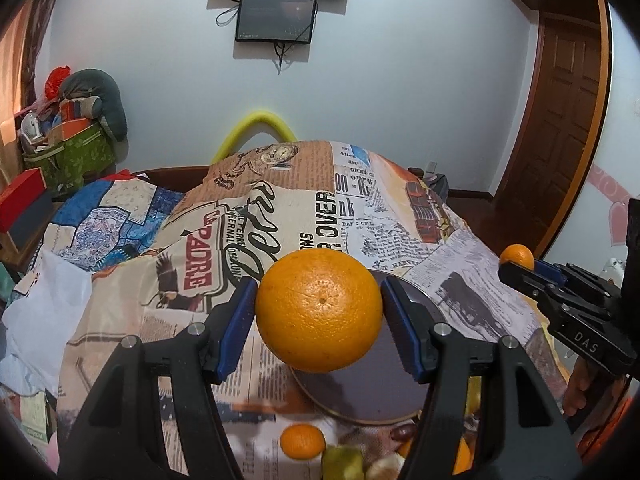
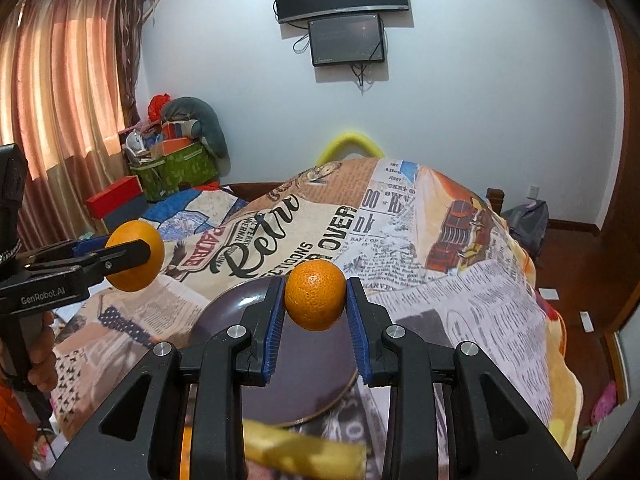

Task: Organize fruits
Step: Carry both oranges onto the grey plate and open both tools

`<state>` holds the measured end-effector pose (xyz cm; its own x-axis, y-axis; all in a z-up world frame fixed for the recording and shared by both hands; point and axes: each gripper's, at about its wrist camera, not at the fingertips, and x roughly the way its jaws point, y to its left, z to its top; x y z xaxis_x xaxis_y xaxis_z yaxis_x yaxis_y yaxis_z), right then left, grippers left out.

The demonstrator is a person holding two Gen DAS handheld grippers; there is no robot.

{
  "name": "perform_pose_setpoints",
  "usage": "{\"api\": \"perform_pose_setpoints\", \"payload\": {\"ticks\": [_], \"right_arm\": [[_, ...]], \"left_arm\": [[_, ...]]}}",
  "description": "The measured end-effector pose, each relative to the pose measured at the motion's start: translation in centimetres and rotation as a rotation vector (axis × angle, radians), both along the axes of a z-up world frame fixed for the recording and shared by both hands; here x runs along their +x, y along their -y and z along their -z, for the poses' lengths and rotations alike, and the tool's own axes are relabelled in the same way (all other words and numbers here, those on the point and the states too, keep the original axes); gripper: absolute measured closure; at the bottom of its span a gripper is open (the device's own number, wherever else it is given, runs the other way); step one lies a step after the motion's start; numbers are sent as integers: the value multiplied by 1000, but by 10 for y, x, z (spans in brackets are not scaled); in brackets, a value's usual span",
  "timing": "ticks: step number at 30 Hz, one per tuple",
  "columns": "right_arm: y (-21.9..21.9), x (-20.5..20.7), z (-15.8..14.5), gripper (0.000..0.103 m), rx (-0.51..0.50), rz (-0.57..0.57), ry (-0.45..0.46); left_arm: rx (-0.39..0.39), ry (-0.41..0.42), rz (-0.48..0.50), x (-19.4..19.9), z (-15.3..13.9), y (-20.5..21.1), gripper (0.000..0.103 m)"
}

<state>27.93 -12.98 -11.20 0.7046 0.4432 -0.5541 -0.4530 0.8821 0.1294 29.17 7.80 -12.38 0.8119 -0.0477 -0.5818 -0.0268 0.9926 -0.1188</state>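
My left gripper (image 1: pixel 319 316) is shut on a large orange (image 1: pixel 319 311) and holds it above the near-left part of a dark round plate (image 1: pixel 384 384). My right gripper (image 2: pixel 315 298) is shut on a small orange (image 2: pixel 315 295) and holds it above the same plate (image 2: pixel 296 376). Each gripper shows in the other's view: the right one at the right edge (image 1: pixel 516 266), the left one at the left (image 2: pixel 134 256). Another small orange (image 1: pixel 303 441) and other fruit pieces (image 1: pixel 344 464) lie on the cloth at the near edge.
The plate sits on a newspaper-print cloth (image 2: pixel 460 280) over a raised surface. A yellowish fruit piece (image 2: pixel 304 448) lies blurred close below the right gripper. A green bin with clutter (image 2: pixel 176 168) and red boxes stand at the far left. A door (image 1: pixel 560 120) is at the right.
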Motion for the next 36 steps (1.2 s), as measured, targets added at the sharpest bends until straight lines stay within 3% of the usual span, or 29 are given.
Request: {"api": "perform_pose_setpoints", "payload": {"ticks": [9, 21, 33, 35, 36], "right_arm": [[-7, 42, 23, 75, -15, 15, -74], [-25, 74, 65, 75, -114, -71, -247], [-36, 83, 84, 75, -156, -125, -341], [-37, 83, 83, 68, -169, -115, -343], [-37, 82, 82, 59, -169, -115, -339]], "left_arm": [[1, -85, 24, 44, 32, -1, 40], [-9, -253, 92, 91, 81, 1, 40], [10, -307, 130, 102, 92, 9, 40], [24, -275, 123, 100, 84, 10, 40], [31, -264, 121, 99, 81, 10, 39]]}}
